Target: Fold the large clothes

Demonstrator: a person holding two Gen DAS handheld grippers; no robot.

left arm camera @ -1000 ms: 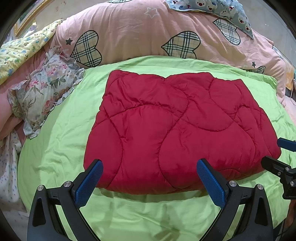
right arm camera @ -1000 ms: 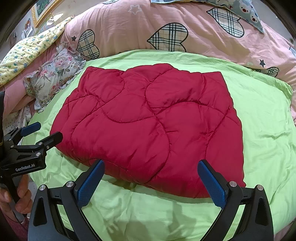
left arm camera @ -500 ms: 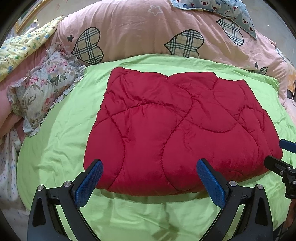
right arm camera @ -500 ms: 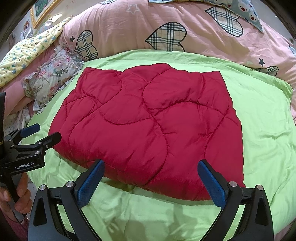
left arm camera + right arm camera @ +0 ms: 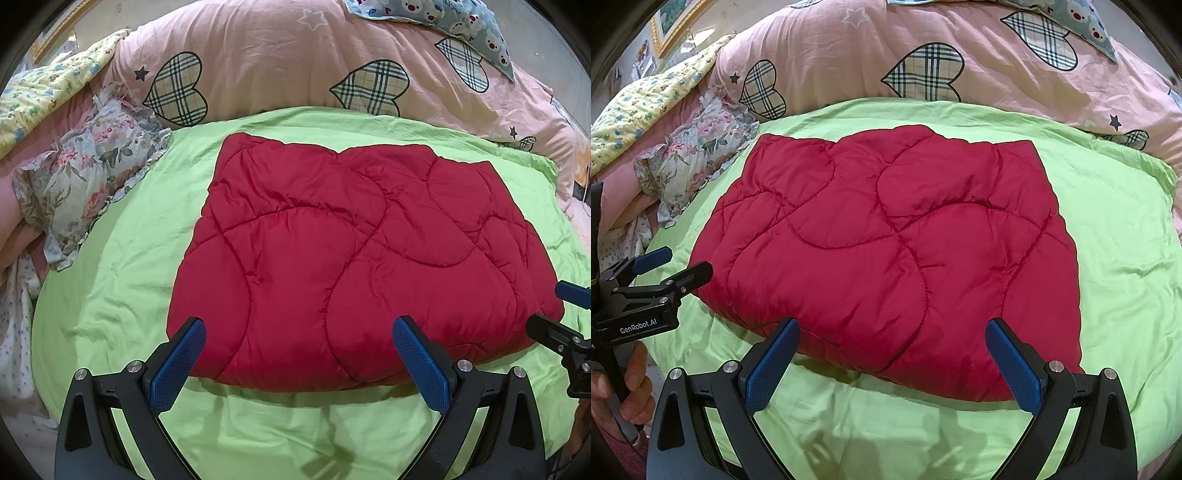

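A: Item one, red quilted garment (image 5: pixel 354 258). Location?

B: Lies flat on the green sheet (image 5: pixel 122 280), about mid-bed, already folded into a thick rough rectangle. Far side toward the pink heart-print duvet (image 5: pixel 277 66); near edge rounded and puffy, facing both tools.

A: Item two, left gripper (image 5: pixel 295 354).

B: Jaws spread wide, nothing between them. Hovers above the near edge, left-of-centre portion of the garment.

A: Item three, right gripper (image 5: pixel 890 354).

B: Jaws likewise wide apart, empty. Positioned over the near edge toward the right corner. Its tips also show at the right margin of the left wrist view, just beside the garment's near-right corner.

A: Governing relation?

B: Garment lies straight ahead of and below both sets of jaws. Long axis appears to run left to right, across the line of approach. Each tool is nearer its own end of the near edge; neither touches the fabric, as far as can be told.

A: Other stock?

B: Floral ruffled pillow (image 5: pixel 85 184), far left, apart from the garment. Likely next: a grip at each near corner, though a finished fold is also plausible.
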